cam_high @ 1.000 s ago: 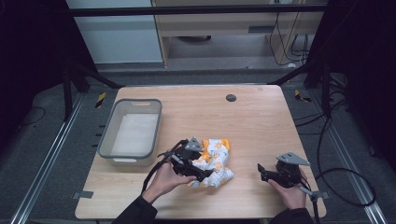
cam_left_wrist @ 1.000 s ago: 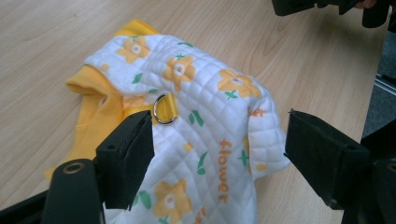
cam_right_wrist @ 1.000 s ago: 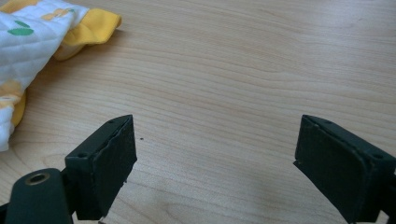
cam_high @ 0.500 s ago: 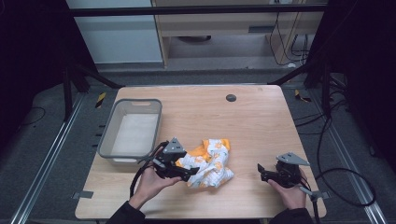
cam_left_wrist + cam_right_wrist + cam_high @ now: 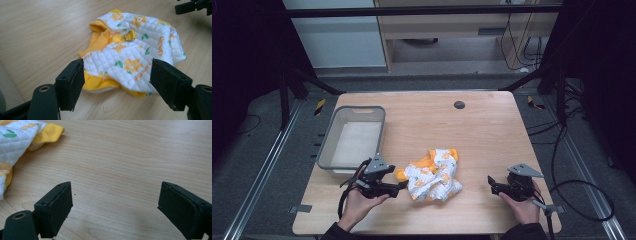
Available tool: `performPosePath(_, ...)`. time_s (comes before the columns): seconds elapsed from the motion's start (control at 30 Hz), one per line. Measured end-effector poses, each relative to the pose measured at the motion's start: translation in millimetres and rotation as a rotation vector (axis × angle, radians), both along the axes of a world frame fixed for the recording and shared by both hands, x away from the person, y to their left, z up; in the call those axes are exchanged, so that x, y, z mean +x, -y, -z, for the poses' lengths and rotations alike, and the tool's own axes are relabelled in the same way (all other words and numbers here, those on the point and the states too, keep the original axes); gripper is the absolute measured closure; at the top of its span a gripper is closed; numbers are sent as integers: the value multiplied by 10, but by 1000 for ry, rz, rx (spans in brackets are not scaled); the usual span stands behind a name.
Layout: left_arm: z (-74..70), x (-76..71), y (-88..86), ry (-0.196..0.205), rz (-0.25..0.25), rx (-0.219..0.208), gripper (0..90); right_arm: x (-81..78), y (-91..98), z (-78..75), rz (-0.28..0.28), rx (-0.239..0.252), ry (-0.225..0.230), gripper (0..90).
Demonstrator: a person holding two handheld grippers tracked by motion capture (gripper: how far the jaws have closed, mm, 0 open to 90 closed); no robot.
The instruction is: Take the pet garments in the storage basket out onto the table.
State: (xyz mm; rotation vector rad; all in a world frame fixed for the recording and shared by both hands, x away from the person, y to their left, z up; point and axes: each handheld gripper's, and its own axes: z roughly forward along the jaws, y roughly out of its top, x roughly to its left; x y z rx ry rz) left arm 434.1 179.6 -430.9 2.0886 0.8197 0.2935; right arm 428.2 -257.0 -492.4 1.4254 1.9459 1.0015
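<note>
Lower centre of the high view: quilted garment (image 5: 434,175) is approached by the left gripper (image 5: 401,186), jaws just narrowing yet unclenched, nothing pinched; the right gripper (image 5: 492,185) is released; closing on the hem is needed.

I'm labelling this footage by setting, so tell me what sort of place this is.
Probably a lab or workshop set up for recording handling tasks, not a home. A bare wooden table stands inside a dark metal frame, loose cables trail over the floor, and the table carries a quilted flower-print garment and a grey bin.
</note>
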Motion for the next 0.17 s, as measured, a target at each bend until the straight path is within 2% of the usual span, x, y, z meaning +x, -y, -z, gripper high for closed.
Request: performPosePath(0.17, 69, -79, -127, 1, -22, -11, 305, 2, -3, 1, -2, 1, -1, 122)
